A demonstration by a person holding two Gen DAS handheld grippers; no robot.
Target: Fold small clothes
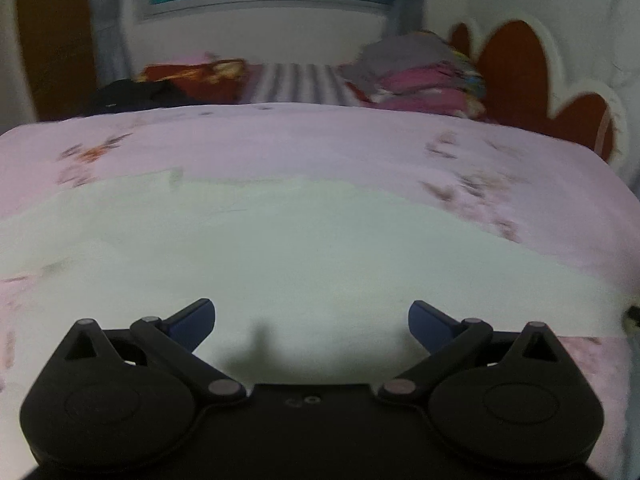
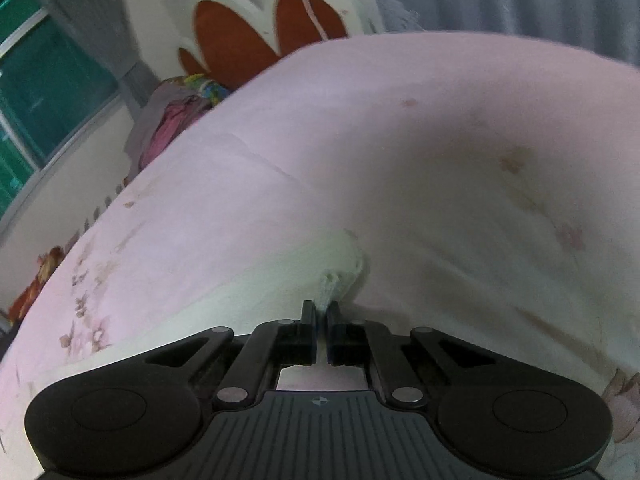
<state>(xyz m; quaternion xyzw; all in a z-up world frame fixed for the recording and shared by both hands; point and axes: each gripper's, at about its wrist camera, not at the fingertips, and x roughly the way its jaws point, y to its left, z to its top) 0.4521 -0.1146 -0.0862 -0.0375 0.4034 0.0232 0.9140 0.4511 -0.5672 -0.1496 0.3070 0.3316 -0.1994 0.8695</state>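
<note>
Here, a pale green garment (image 1: 280, 248) is seen spread flat across a pink floral bedsheet (image 1: 280, 140), its far edge running roughly level across the bed and bare sheet left open beyond it and to both sides. One garment is counted on the sheet; one pile of clothes (image 1: 420, 76) is stacked at the far right by the headboard (image 1: 516, 72), and a red cushion (image 1: 192, 76) is seen at the far left.

The left gripper (image 1: 311, 322) is held above the near part of the garment, its blue pads (image 1: 196, 320) spread wide with nothing between them. The right gripper (image 2: 321, 312) is closed tight on a bunched corner of the garment (image 2: 340, 272), which rises just ahead of the fingertips.
</note>
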